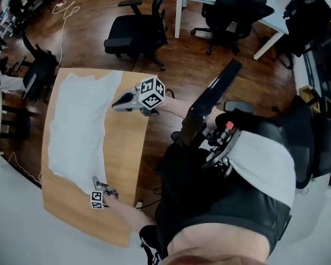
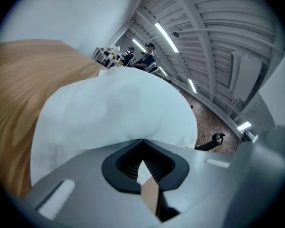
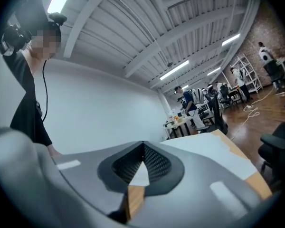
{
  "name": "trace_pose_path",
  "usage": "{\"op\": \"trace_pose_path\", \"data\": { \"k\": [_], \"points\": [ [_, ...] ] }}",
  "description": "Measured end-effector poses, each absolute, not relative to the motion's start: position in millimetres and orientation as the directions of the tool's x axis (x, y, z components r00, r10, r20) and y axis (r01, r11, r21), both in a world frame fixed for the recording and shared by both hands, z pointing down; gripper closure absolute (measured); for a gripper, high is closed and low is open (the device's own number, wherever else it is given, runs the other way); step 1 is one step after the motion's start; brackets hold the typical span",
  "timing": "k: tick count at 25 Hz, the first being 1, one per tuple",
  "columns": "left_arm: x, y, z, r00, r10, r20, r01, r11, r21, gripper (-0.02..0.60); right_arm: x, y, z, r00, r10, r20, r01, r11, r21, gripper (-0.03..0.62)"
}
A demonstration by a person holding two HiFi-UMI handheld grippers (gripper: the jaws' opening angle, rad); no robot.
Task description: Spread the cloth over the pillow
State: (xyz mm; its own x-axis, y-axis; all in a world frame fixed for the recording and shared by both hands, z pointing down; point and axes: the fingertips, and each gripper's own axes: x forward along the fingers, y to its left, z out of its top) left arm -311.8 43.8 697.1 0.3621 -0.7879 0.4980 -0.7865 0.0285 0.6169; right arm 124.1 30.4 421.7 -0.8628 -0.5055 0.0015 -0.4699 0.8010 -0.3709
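1. The cloth (image 1: 77,120) lies opened out along most of the wooden surface (image 1: 124,153). It reaches from just ahead of the left gripper (image 1: 96,182) to the far end, beyond the right gripper (image 1: 116,104).
2. The left gripper's jaws are pressed together, with their tips at the near corner of the cloth. In the left gripper view the cloth swells up in a soft white mound directly ahead of the jaws. Whether a thin edge of fabric is pinched between them cannot be made out.
3. The right gripper's jaws are also together and hold nothing. They are raised above the surface and point roughly level. The cloth lies below and ahead of them, not touching.
4. No pillow shows anywhere by itself. The mound ahead of the left jaws suggests that the pillow is already under the cloth, but this is a judgement and not something seen.
5. The spreading looks nearly finished. The cloth is flat and open, with only mild wrinkles and an uneven far edge.
6. What is probably left is to tidy the near corner by the left jaws and draw both grippers clear.
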Motion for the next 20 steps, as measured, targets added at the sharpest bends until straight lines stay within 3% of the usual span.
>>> {"op": "trace_pose_path", "data": {
  "k": [4, 8, 10, 12, 15, 20],
  "points": [
    [-327, 36, 698, 0.298, -0.799, 0.523, -0.815, 0.073, 0.575, 0.581, 140, 45, 433, -0.856, -0.516, 0.018, -0.483, 0.788, -0.383, 0.591],
    [-321, 64, 672, 0.231, -0.864, 0.447, -0.831, 0.064, 0.553, 0.581, 155, 49, 446, -0.848, -0.530, 0.010, -0.483, 0.766, -0.425, 0.591],
    [-313, 94, 635, 0.206, -0.929, 0.307, -0.801, 0.020, 0.598, 0.581, 157, 52, 448, -0.857, -0.516, -0.007, -0.459, 0.768, -0.447, 0.591],
    [-291, 124, 573, 0.194, -0.979, 0.061, -0.721, -0.100, 0.686, 0.581, 162, 54, 443, -0.865, -0.500, -0.039, -0.429, 0.778, -0.459, 0.591],
    [-253, 152, 479, 0.160, -0.947, -0.278, -0.637, -0.314, 0.704, 0.581, 181, 45, 427, -0.850, -0.513, -0.122, -0.405, 0.783, -0.472, 0.591],
    [-209, 208, 378, 0.184, -0.850, -0.494, -0.708, -0.463, 0.533, 0.581, 172, 49, 409, -0.849, -0.457, -0.264, -0.273, 0.809, -0.521, 0.591]
  ]
}}
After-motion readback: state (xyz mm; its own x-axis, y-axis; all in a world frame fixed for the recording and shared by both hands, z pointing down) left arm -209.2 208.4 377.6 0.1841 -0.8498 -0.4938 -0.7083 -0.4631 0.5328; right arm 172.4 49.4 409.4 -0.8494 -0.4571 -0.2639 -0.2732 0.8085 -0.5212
